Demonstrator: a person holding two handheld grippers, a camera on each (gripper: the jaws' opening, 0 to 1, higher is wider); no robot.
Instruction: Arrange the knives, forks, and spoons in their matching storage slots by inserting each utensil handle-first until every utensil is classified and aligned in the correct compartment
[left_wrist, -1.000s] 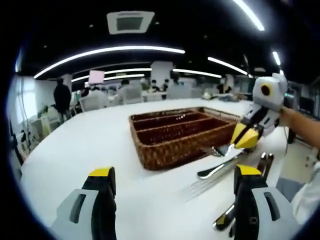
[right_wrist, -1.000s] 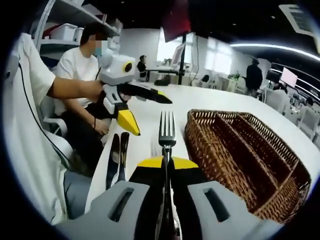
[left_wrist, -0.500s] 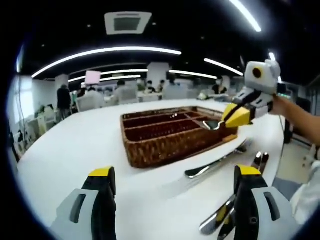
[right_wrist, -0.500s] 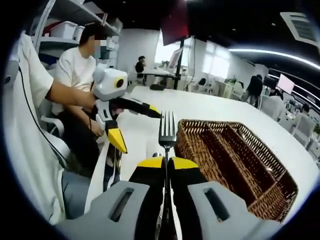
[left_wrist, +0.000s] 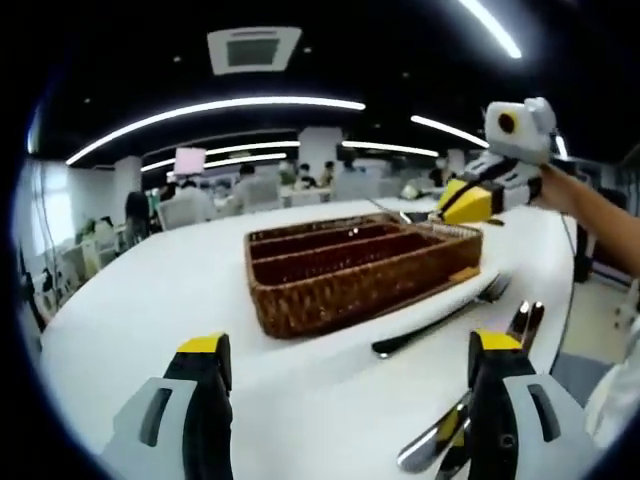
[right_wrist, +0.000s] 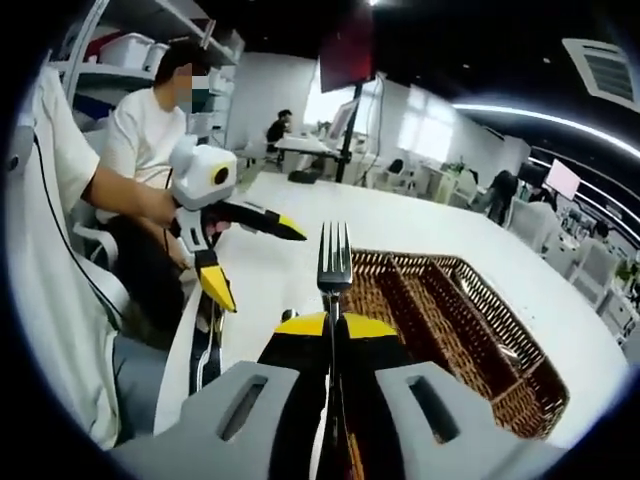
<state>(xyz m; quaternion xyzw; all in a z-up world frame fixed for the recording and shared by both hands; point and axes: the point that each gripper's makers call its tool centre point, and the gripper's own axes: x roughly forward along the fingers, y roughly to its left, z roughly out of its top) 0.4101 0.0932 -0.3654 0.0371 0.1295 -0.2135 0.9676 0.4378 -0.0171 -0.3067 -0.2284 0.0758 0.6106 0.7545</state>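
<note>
We judge the sorting barely begun: the wicker basket (left_wrist: 352, 272) sits on the white worktop (left_wrist: 160, 300) with its long compartments dark and, as far as we can make out, holding nothing, though the far slot is partly hidden in the left gripper view. Several utensils lie loose on the worktop beside the basket's near corner: a fork (left_wrist: 440, 320) lying flat with its tines toward the basket's end, and a cluster of shiny handles (left_wrist: 470, 400) near the worktop edge; we cannot tell knives from spoons among them. These all wait to be sorted. Our right hand-held gripper (right_wrist: 333, 325) is clamped tight on a second fork (right_wrist: 333, 268), tines pointing up and away from the jaws, handle hidden down between them. In the left gripper view that gripper (left_wrist: 470, 203) hangs in the air above the basket's far right corner, apart from the rim. The fork is thus carried, not yet in a slot. Our left hand-held gripper (left_wrist: 350, 350) has its jaws spread wide with nothing between them, hovering above the bare worktop short of the basket; in the right gripper view it (right_wrist: 245, 255) appears just as wide, over the loose utensils. A seated person (right_wrist: 150, 130) watches from behind.
</note>
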